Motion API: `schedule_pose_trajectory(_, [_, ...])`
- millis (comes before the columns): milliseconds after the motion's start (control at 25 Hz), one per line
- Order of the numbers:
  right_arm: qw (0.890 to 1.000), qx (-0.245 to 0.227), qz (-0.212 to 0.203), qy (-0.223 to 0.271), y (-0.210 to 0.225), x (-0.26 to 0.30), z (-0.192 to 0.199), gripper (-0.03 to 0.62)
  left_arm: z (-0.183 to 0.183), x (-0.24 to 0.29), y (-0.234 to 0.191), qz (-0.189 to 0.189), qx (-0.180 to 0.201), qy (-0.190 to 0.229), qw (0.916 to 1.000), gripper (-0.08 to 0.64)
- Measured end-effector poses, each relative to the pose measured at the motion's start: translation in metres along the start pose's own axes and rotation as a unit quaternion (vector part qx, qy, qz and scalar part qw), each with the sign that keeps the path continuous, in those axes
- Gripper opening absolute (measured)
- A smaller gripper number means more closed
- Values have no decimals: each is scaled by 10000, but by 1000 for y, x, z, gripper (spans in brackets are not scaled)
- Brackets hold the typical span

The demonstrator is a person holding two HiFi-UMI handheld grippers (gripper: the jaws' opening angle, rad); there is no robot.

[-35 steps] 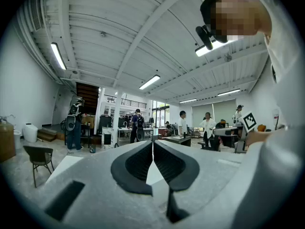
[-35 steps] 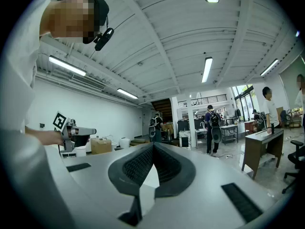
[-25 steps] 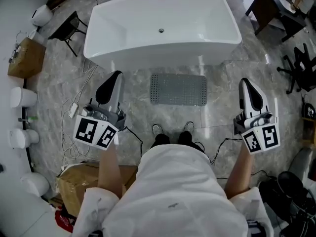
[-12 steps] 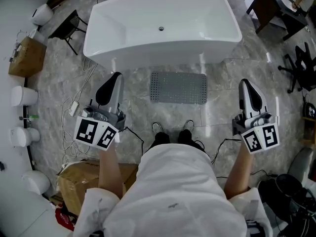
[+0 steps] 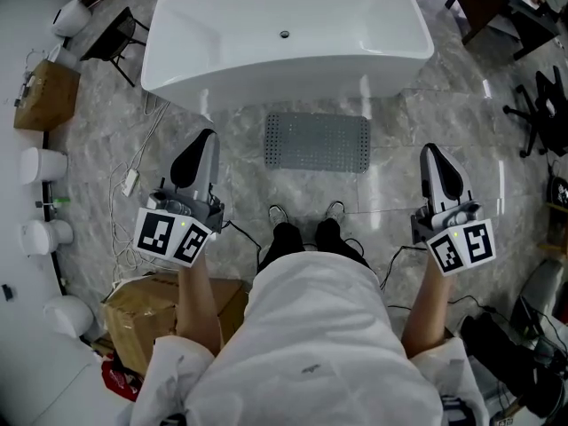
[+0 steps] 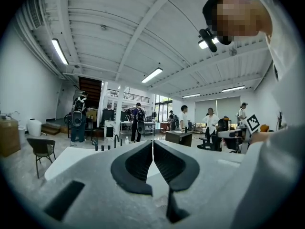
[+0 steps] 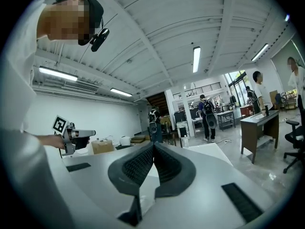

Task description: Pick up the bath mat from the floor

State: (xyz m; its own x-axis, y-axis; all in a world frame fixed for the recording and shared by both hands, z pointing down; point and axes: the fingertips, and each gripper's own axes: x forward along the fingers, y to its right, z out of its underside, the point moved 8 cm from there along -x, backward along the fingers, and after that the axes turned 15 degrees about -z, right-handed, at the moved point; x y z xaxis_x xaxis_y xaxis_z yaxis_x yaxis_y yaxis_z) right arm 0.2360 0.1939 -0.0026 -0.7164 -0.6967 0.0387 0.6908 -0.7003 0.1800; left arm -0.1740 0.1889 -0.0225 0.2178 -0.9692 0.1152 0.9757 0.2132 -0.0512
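A grey perforated bath mat [image 5: 317,142] lies flat on the marble floor in front of the white bathtub [image 5: 284,38], just ahead of the person's shoes. My left gripper [image 5: 203,141] hangs left of the mat, held up well above the floor, jaws shut and empty. My right gripper [image 5: 432,160] hangs right of the mat, also shut on nothing. In the left gripper view the jaws meet at the tips [image 6: 152,144], pointing across the room. The right gripper view shows its pads closed together [image 7: 153,146] the same way. Neither gripper view shows the mat.
A cardboard box [image 5: 153,313] sits at the lower left, another brown box [image 5: 40,96] by the wall with white canisters [image 5: 43,164]. A dark chair [image 5: 108,38] stands left of the tub, cables [image 5: 133,180] trail on the floor, and an office chair [image 5: 546,105] is at right.
The view has shifted so the tub and mat sit slightly higher in the head view. Both grippers stay shut and keep their places beside the mat.
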Motion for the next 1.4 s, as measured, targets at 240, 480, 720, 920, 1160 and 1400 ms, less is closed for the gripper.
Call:
schedule_pose_trajectory(240, [9988,452,-168,-82,18,-8,21,8,19,-2,18,-217,-28,-224,9995,18])
schedule_pose_trajectory(480, [9971,665,-294,-220,24,0,37,8,29,-7,18,-367,-4,-401,9985,18])
schedule_pose_trajectory(720, [9961,737,-288,-391,20,19,53,9,42,-1,-2,-354,-19,-518,9980,18])
schedule_pose_trajectory(920, [9965,658,-122,-497,11,47,50,9,47,15,-35,-217,-51,-545,9983,18])
schedule_pose_trajectory(1160, [9973,521,189,-481,4,94,33,8,41,56,-82,123,35,-526,9985,18])
schedule_pose_trajectory(1400, [9945,375,630,-742,7,128,42,8,57,98,-128,462,87,-640,9968,18])
